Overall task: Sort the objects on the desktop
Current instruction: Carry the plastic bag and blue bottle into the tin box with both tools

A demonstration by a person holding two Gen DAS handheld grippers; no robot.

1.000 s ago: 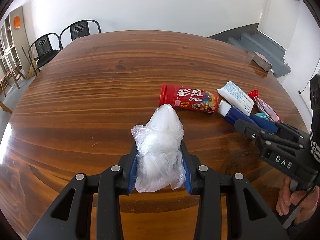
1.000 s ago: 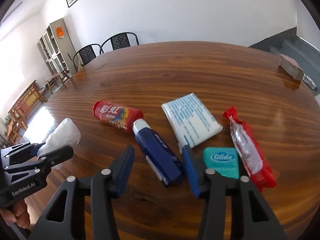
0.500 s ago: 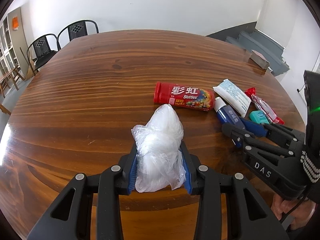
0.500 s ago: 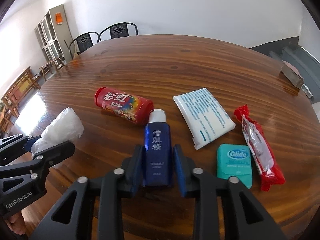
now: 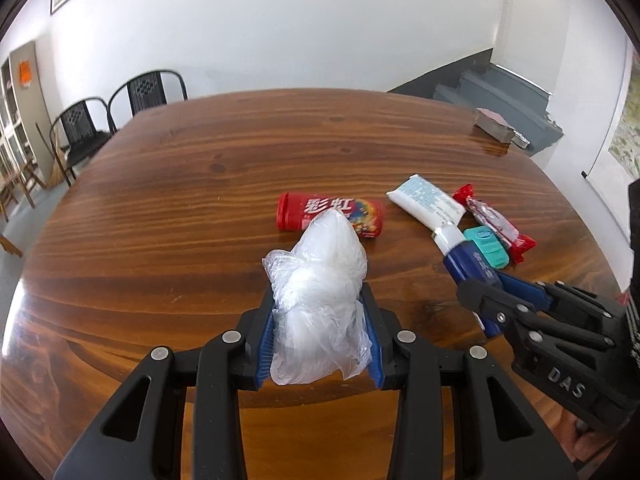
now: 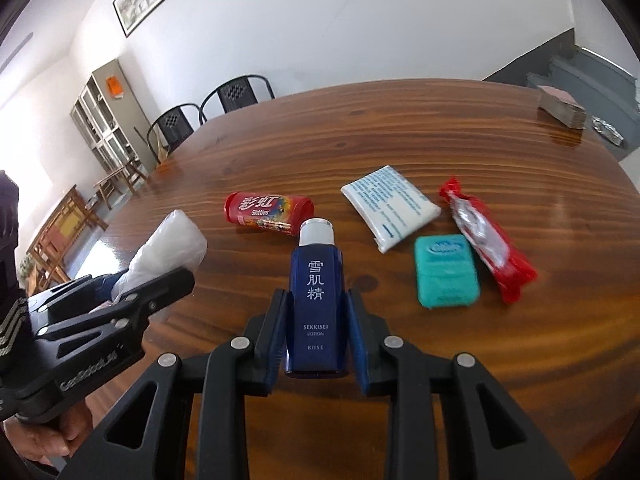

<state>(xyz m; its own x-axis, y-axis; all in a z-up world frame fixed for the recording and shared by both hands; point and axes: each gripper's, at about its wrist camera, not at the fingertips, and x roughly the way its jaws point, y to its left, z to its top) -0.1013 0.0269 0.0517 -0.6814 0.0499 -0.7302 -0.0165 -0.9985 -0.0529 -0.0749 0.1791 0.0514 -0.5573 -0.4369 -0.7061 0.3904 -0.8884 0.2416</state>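
My left gripper is shut on a crumpled clear plastic bag, held above the wooden table. My right gripper is shut on a blue lotion bottle with a white cap, lifted off the table; it also shows in the left wrist view. On the table lie a red Skittles tube, a white tissue pack, a teal floss box and a red snack wrapper. The left gripper with the bag shows at the left of the right wrist view.
A small block sits at the table's far right edge. Two black chairs stand behind the far left side. A cabinet and wooden furniture stand left; stairs are at the right.
My right gripper closed on the blue lotion bottle and lifted it up off the table. My left gripper kept hold of the plastic bag and rose a little.
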